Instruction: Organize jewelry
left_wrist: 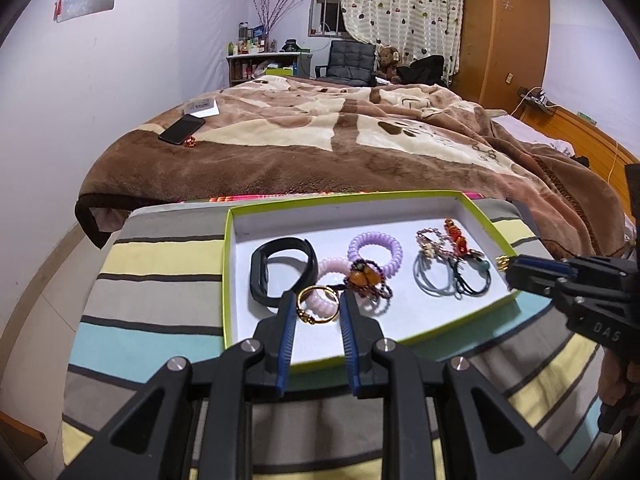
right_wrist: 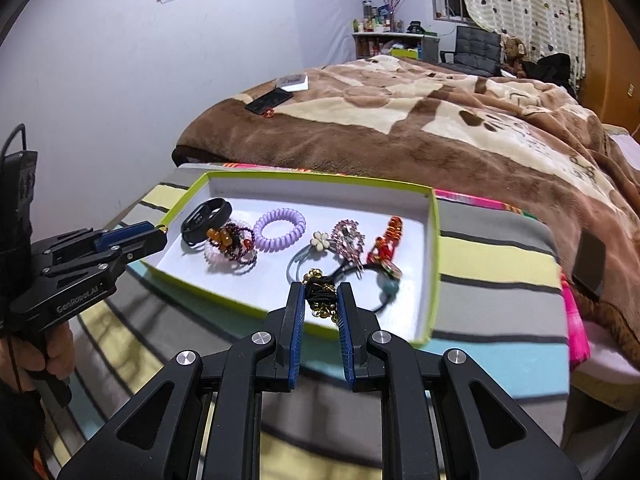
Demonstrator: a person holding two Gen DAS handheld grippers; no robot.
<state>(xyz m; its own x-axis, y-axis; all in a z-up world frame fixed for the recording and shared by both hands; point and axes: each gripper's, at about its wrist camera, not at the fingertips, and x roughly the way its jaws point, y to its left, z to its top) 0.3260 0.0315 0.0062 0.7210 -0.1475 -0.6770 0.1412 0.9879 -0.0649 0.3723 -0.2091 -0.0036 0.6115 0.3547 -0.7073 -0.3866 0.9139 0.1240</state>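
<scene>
A green-rimmed white tray [left_wrist: 228, 280] [right_wrist: 434, 264] holds a black band [left_wrist: 276, 276] [right_wrist: 206, 216], purple coil tie [left_wrist: 375, 248] [right_wrist: 280, 228], pink coil tie [left_wrist: 324, 280], amber bead bracelet [left_wrist: 366, 278] [right_wrist: 228, 240], grey hair ties [left_wrist: 436, 280], flower tie [right_wrist: 320, 240], pink hairpin [right_wrist: 350, 236] and red beads [left_wrist: 456, 236] [right_wrist: 386, 240]. My left gripper [left_wrist: 318, 308] is shut on a gold ring [left_wrist: 316, 306] over the tray's front left. My right gripper [right_wrist: 320, 300] is shut on a black tie with gold bells [right_wrist: 320, 292] over the front edge; its tip shows in the left view [left_wrist: 505, 263].
The tray sits on a striped cushion [left_wrist: 160, 312] [right_wrist: 500, 280] at the foot of a bed with a brown blanket [left_wrist: 320, 140]. A phone [left_wrist: 182, 129] and white box [left_wrist: 202, 108] lie on the bed. A dark object [right_wrist: 592, 264] lies on the cushion's right edge.
</scene>
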